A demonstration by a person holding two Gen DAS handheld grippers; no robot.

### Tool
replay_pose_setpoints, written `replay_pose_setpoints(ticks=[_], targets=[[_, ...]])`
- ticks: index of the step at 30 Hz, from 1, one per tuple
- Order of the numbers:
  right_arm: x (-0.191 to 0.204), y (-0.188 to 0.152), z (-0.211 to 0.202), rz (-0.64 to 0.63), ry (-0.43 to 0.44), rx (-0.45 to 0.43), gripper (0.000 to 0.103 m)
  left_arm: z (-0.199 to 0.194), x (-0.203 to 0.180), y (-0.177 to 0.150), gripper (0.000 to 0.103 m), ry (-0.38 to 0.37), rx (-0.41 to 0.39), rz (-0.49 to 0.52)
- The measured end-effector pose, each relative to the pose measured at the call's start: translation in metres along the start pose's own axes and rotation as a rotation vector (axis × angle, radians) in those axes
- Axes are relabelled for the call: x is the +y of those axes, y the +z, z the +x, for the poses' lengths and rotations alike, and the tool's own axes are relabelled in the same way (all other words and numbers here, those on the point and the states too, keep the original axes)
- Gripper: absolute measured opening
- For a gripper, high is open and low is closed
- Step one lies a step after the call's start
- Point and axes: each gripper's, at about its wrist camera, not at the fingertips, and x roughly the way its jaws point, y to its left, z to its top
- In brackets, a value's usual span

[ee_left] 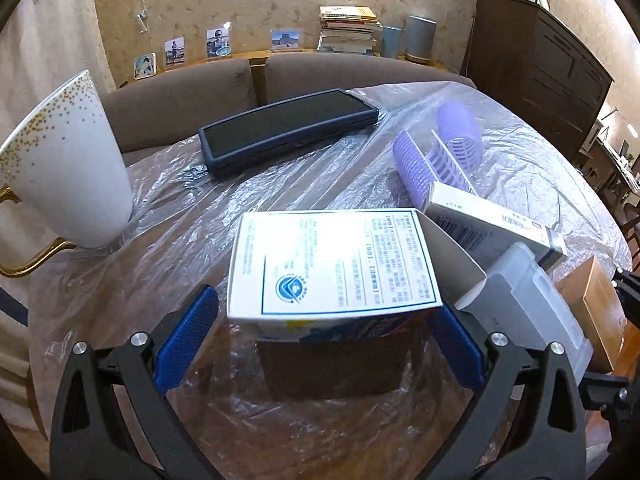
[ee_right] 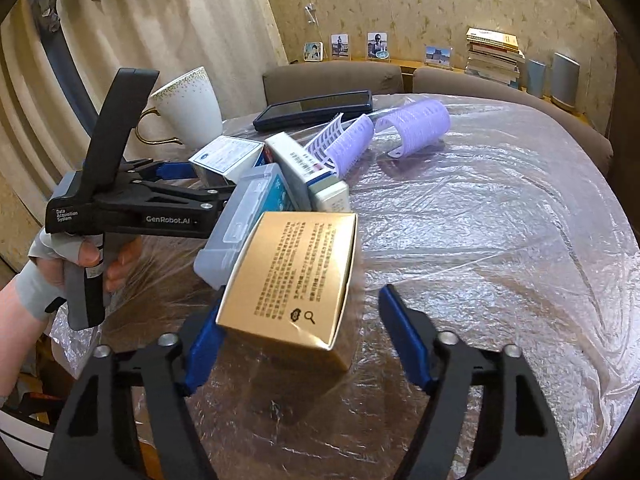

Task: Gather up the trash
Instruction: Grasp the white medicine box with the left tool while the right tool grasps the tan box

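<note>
Left tongs [ee_left: 320,344]: jaws spread wide around a white carton [ee_left: 336,264] with blue-framed fine print and a round blue emblem. The near-left pad stands clear of it; the other pad is hidden behind the carton, so contact there cannot be told.

Right tongs [ee_right: 300,340]: jaws part-way open, a gold carton [ee_right: 292,276] with black print and a magnifier mark between them. The left pad touches its edge; the right pad stands apart, so no grip.

The left tool's body reads "GenRobot.AI" and "Data Acquisition System"; a hand [ee_right: 86,256] holds its handle.

Trash sits heaped mid-tabletop [ee_right: 500,240], on clear plastic sheeting:
- four cartons: white, gold, a long white one [ee_right: 294,164], a pale one [ee_right: 330,198]
- one translucent plastic case [ee_right: 236,228]
- three lilac hair rollers [ee_right: 416,124]

Far side: one dark tablet [ee_left: 288,128]. Far left: one white mug [ee_left: 64,160], gold dots and handle.
</note>
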Motion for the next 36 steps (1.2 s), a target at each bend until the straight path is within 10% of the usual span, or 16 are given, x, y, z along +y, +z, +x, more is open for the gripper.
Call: replay_pose_setpoints(ticks=[4, 36], targets=[[-0.001, -0.002, -0.005, -0.004, -0.001, -0.013, 0.053, 0.004, 0.000, 0.003, 0.080, 0.002, -0.005, -0.001], [-0.032, -0.002, -0.027, 0.117, 0.079, -0.045, 0.047, -0.051, 0.001, -0.035, 0.079, 0.066, -0.063, -0.246]])
